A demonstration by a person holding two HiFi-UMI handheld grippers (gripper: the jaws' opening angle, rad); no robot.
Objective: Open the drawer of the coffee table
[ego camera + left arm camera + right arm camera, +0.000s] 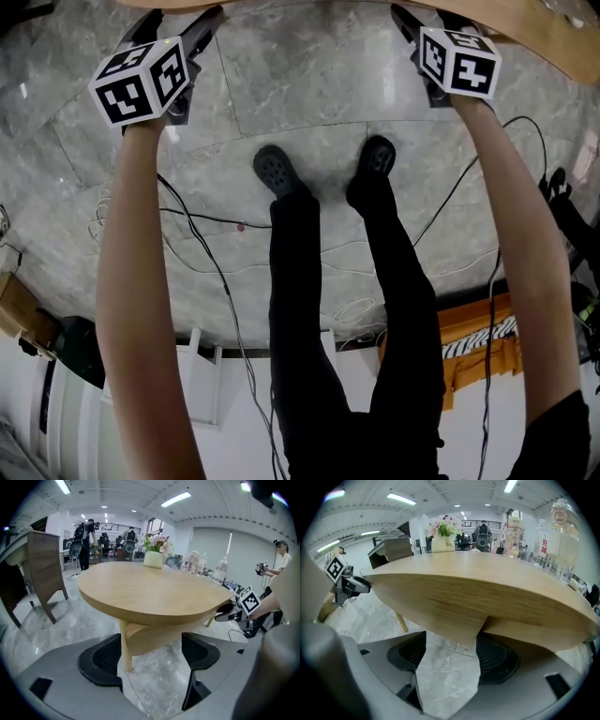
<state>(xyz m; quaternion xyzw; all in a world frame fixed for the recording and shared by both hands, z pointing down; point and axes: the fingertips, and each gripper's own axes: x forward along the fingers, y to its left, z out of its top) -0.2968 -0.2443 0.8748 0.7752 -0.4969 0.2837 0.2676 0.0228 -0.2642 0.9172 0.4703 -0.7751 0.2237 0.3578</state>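
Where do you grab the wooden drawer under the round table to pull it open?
Probably the bottom lip of the curved light-wood drawer front, coming from below and in front. No knob shows, and that panel hangs beneath the round wooden tabletop, so open jaws could pinch its lower edge.

One coffee table [150, 592], two grippers [180, 23] [427, 23], two shoes [275, 171] [377, 155]
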